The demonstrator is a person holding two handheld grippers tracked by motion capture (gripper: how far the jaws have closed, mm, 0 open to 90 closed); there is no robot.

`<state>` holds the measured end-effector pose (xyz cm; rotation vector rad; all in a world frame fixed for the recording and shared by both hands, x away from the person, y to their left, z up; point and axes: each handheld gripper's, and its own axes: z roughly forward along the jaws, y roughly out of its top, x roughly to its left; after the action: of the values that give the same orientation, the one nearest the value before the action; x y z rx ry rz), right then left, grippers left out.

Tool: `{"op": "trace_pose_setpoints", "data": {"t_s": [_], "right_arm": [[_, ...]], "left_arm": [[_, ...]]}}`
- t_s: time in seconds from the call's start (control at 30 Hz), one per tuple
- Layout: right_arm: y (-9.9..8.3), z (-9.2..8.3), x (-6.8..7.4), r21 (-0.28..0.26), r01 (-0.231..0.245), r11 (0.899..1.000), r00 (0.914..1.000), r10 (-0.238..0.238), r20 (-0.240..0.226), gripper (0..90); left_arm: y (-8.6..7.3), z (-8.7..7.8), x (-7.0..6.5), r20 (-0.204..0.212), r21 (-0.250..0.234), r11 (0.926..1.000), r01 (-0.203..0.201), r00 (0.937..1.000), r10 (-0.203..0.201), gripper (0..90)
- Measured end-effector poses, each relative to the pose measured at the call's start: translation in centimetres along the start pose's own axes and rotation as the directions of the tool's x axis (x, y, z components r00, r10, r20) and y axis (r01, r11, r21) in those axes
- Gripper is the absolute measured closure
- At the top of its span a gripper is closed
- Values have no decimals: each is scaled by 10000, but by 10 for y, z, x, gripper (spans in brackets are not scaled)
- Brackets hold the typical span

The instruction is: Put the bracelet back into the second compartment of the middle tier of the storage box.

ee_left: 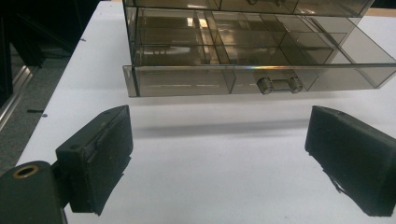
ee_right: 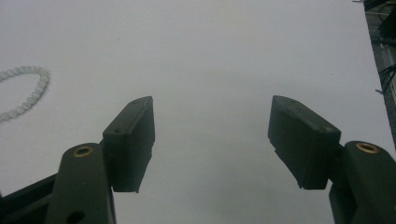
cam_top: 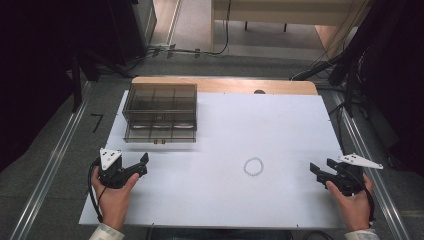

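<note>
A smoky see-through drawer box [cam_top: 160, 111] stands at the back left of the white table [cam_top: 220, 200]. Its lowest drawer [ee_left: 187, 80] sticks out a little, with a clear handle [ee_left: 279, 85] on its front. A ring of pale beads [cam_top: 245, 167] lies flat, right of the middle. My left gripper [cam_top: 141, 166] hovers open near the front left, pointing at the drawer box [ee_left: 243, 46], a short way before it. My right gripper [cam_top: 321, 168] is open at the front right, with the bead ring [ee_right: 41, 83] off to its left. Both left gripper [ee_left: 219, 121] and right gripper [ee_right: 212, 105] hold nothing.
A wooden strip [cam_top: 225, 85] runs along the table's far edge. Metal rails [cam_top: 50, 165] flank the table on the floor. Cables and dark stands [cam_top: 345, 65] crowd the back right, and a pale bench [cam_top: 285, 10] stands behind.
</note>
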<state>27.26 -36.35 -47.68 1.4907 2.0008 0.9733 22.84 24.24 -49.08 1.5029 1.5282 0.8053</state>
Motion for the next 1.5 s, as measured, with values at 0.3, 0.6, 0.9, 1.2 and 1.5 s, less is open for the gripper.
{"op": "trace_pose_setpoints", "data": {"t_s": [0.3,0.6,0.9,1.2,1.5], "right_arm": [[0,0,2,46,30,10000,10000,-30,-51,300],[1,1,6,79,130,9999,9999,-129,-111,300],[1,3,10,111,254,9996,9995,-252,-179,301],[2,4,14,147,292,9995,9993,-288,-249,300],[2,5,17,183,442,9989,9986,-437,-296,301]], "left_arm": [[0,0,0,9,4,10000,-12,10000,12,82],[0,0,-1,8,-19,10000,-7,10000,7,82],[0,0,-1,16,5,10000,-24,10000,23,82],[0,1,-1,39,2,10000,-19,10000,19,82],[0,0,-2,36,-15,10000,-7,10000,7,82]]}}
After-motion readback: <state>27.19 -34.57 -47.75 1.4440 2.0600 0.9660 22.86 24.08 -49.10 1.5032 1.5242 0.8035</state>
